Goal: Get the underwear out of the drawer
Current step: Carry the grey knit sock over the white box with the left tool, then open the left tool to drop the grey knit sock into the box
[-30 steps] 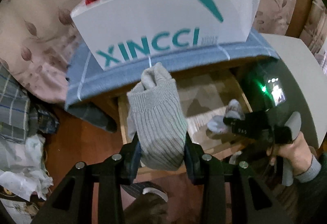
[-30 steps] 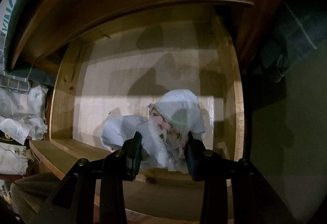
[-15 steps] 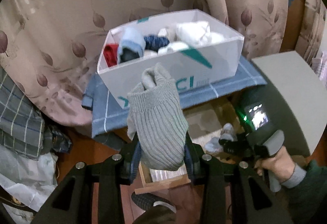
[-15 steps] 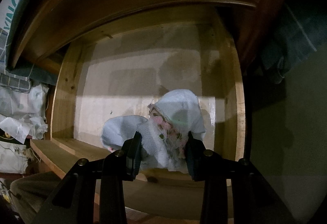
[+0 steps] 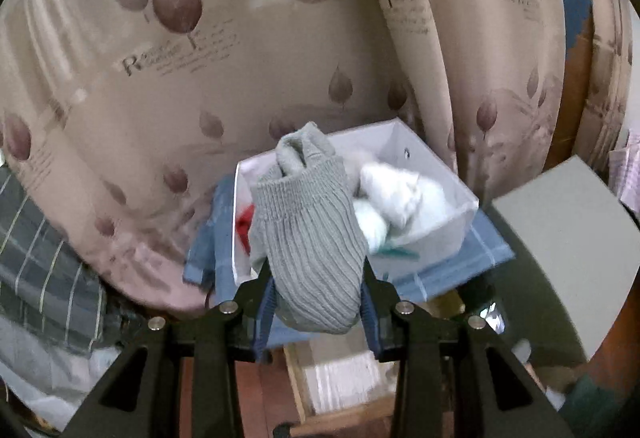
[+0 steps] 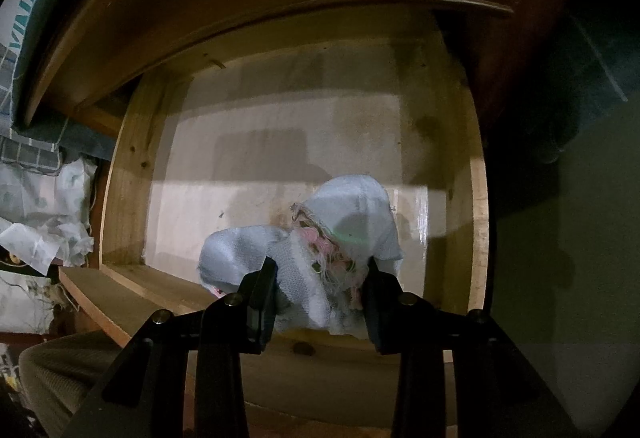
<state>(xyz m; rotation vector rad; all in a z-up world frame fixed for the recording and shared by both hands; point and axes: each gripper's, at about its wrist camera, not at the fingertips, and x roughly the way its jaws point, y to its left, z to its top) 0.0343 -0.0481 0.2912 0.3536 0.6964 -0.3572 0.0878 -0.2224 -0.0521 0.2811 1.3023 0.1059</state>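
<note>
Curtained wall (image 5: pixel 200 86) and cluttered corner are framing the work. Nearest, the left gripper (image 5: pixel 316 298) is clamping a grey ribbed sock (image 5: pixel 308 238) at its lower end only; the loose top could be flopping sideways and missing the white box (image 5: pixel 448 206) beyond, which is already sitting full. Farther down, the right gripper (image 6: pixel 320 298) is pinching a pale blue sock bundle (image 6: pixel 312 250) resting inside the wooden drawer (image 6: pixel 128 166), near its front edge. Frayed pink threads could be snagging on that rim.
</note>
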